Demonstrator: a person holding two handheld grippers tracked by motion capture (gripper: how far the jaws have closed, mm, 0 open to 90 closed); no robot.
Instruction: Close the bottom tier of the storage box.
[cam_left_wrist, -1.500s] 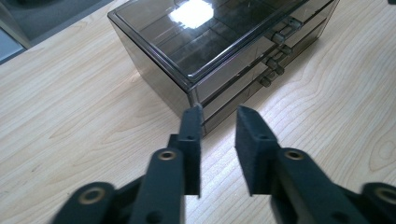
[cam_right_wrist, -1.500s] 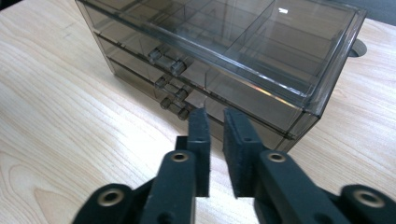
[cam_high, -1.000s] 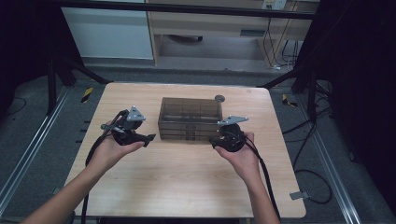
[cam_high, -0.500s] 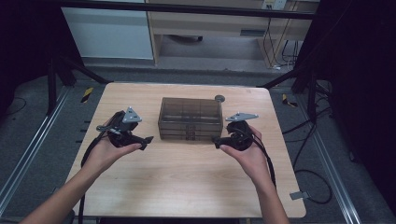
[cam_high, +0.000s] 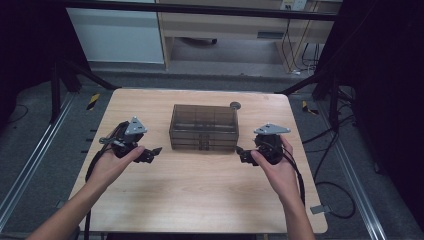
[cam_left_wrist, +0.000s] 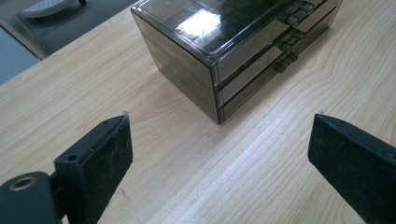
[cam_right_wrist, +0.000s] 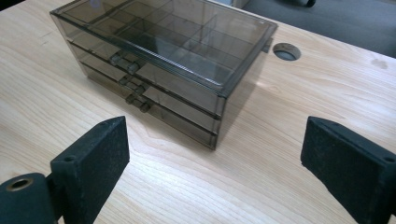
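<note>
Your light wooden table (cam_high: 200, 200) carries everything here, its pale grain running under both of your forearms. Toward its far middle sits the smoky translucent plastic drawer box (cam_high: 204, 127), a squat rectangular chest with three shallow drawers stacked one over another, all pushed in flush, their small knobs (cam_right_wrist: 126, 84) facing your side. Through its clear lid you can see the dividers of the top compartments. It stands square on the table, apart from both grippers, between them and a little farther from you.

Your left gripper (cam_high: 154, 151) rests low at the box's left front, near its corner but not touching it; its jaws have just been opening and now stand spread wide, with only bare table between them. In the left gripper view the box's near corner lies ahead of the black pads (cam_left_wrist: 109, 154).

Your right gripper (cam_high: 240, 151) sits off the box's right front, likewise clear of it; its jaws have also just been opening and stand spread wide, nothing between them.

A small round grey cable hole (cam_high: 235, 105) shows in the table just behind the box's right rear corner
</note>
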